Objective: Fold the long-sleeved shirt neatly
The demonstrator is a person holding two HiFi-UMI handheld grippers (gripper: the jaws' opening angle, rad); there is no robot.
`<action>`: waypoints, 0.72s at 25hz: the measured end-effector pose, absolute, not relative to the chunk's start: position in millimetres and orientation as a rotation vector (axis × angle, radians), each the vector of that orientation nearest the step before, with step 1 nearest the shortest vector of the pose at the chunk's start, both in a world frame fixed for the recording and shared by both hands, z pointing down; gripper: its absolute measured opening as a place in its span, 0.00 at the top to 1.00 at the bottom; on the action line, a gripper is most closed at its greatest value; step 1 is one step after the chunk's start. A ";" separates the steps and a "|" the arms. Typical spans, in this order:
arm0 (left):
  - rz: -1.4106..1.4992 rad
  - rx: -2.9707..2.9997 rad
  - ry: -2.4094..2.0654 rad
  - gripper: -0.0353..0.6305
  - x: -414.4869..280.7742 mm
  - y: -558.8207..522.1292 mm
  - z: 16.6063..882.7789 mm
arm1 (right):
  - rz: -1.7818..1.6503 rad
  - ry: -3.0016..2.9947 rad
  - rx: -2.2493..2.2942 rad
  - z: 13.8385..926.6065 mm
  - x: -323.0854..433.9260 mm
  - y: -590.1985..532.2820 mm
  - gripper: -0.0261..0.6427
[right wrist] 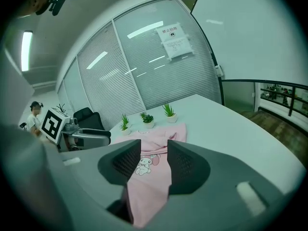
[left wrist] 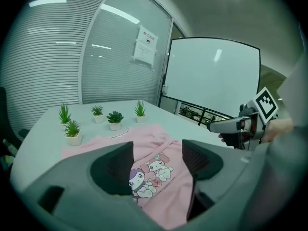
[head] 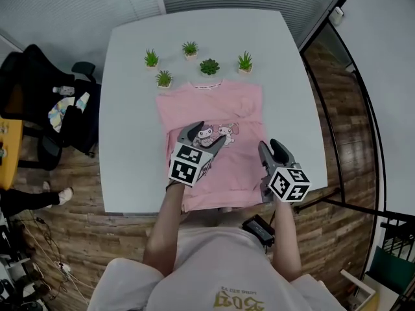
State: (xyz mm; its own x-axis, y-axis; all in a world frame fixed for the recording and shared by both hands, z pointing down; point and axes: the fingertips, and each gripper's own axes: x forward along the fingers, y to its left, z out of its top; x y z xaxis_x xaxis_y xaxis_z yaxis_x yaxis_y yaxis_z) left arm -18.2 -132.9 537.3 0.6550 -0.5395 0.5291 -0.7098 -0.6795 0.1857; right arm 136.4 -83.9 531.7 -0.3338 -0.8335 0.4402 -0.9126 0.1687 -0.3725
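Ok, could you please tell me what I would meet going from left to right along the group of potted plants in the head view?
Leftmost spiky light-green plant in a white pot → front spiky light-green plant → rearmost spiky light-green plant → dark green rosette plant → rightmost spiky light-green plant.

Pink long-sleeved shirt (head: 214,109), cartoon print up, sleeves tucked in, lying flat

At the head view's centre my left gripper (head: 206,135) hides part of the shirt (head: 214,105); print on the wall notice (left wrist: 146,44) is too small to read.
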 end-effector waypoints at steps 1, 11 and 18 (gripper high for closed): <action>0.619 2.487 -1.006 0.46 -21.2 -128.2 536.0 | 0.890 -2.305 1.714 531.3 134.6 -79.1 0.70; 0.642 2.410 -1.199 0.49 -53.0 -68.8 530.3 | 0.901 -2.353 1.622 539.1 135.0 -18.6 0.70; 0.666 2.345 -1.243 0.51 -66.8 -35.0 546.3 | 0.908 -2.329 1.572 560.2 140.4 19.1 0.70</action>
State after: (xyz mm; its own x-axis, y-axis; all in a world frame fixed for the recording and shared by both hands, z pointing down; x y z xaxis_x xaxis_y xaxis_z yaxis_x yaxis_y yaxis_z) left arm -66.8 -35.0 546.3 0.4903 -0.6510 0.5795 -0.8431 -0.5229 0.1258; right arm 140.4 19.1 560.2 -0.4205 -0.7744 0.4728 -0.8900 0.2508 -0.3808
